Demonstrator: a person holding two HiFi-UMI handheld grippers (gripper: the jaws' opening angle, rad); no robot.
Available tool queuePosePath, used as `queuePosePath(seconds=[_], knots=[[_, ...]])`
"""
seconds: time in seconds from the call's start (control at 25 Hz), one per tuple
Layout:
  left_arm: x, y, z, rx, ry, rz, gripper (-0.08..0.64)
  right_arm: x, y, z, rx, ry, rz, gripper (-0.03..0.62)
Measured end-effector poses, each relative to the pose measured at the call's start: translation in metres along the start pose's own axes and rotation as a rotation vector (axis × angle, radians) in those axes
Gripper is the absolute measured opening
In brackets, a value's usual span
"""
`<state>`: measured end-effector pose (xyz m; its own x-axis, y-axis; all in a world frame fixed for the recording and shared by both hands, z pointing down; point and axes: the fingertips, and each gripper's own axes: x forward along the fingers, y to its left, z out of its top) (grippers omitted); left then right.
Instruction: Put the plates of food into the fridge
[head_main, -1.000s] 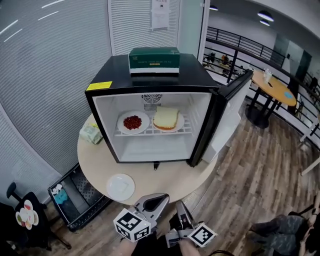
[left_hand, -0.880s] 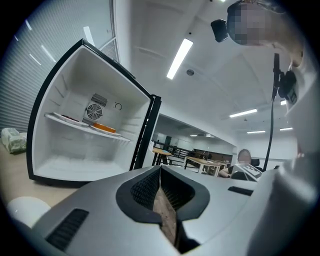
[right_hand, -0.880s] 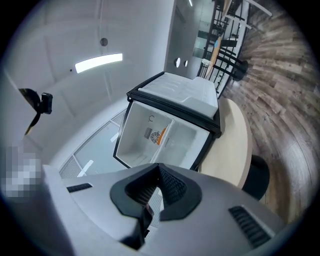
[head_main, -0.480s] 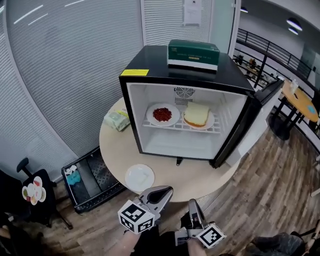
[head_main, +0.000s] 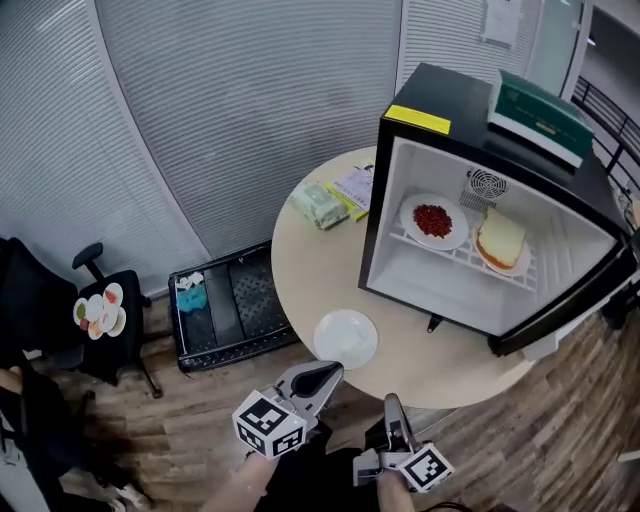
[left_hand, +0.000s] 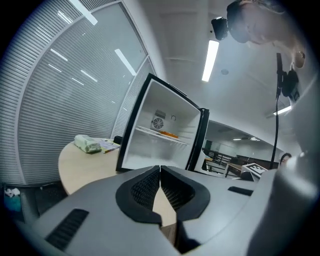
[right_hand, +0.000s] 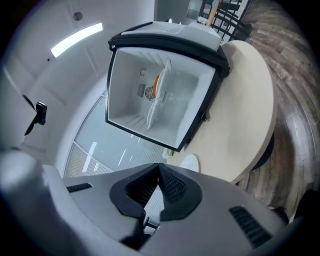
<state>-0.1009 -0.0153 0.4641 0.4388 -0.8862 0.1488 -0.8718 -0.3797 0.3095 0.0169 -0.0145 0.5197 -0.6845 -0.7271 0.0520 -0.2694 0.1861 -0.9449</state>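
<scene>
The black mini fridge (head_main: 480, 150) stands open on the round table (head_main: 310, 270), its white inside facing me. On its wire shelf sit a plate of red food (head_main: 432, 221) and a plate with bread (head_main: 499, 243). A third white plate (head_main: 346, 338) lies near the table's front edge; what is on it looks pale and I cannot make it out. My left gripper (head_main: 324, 373) is shut and empty, just short of that plate. The right gripper (head_main: 391, 403) is also shut and empty, below the table edge. The fridge (left_hand: 160, 135) also shows beyond the shut left gripper (left_hand: 160, 170). The right gripper view has the fridge (right_hand: 160, 95) and white plate (right_hand: 189, 162) beyond the right gripper (right_hand: 159, 167).
A green box (head_main: 540, 112) lies on top of the fridge. A wrapped packet (head_main: 320, 205) and a leaflet (head_main: 352, 186) sit on the table's far left. The fridge door (head_main: 570, 320) hangs open at the right. A black crate (head_main: 225, 305) and a chair (head_main: 100, 310) stand on the floor at left.
The view has swung left, so the fridge now sits at the right. Both grippers have shifted along the table edge, and the white plate now lies right ahead of the left one. Both stay shut.
</scene>
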Motion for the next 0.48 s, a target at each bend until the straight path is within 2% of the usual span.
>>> queuePosePath(seconds=[0.24,0.48], knots=[[-0.03,0.042,-0.005,-0.035,-0.014,0.103,0.005,0.028,-0.006,-0.04,0.029,0.105,-0.026,0.006],[-0.048,0.068,-0.014,-0.056,-0.004,0.146,0.005,0.048,-0.023,-0.064,0.092,0.145,-0.09,0.006]])
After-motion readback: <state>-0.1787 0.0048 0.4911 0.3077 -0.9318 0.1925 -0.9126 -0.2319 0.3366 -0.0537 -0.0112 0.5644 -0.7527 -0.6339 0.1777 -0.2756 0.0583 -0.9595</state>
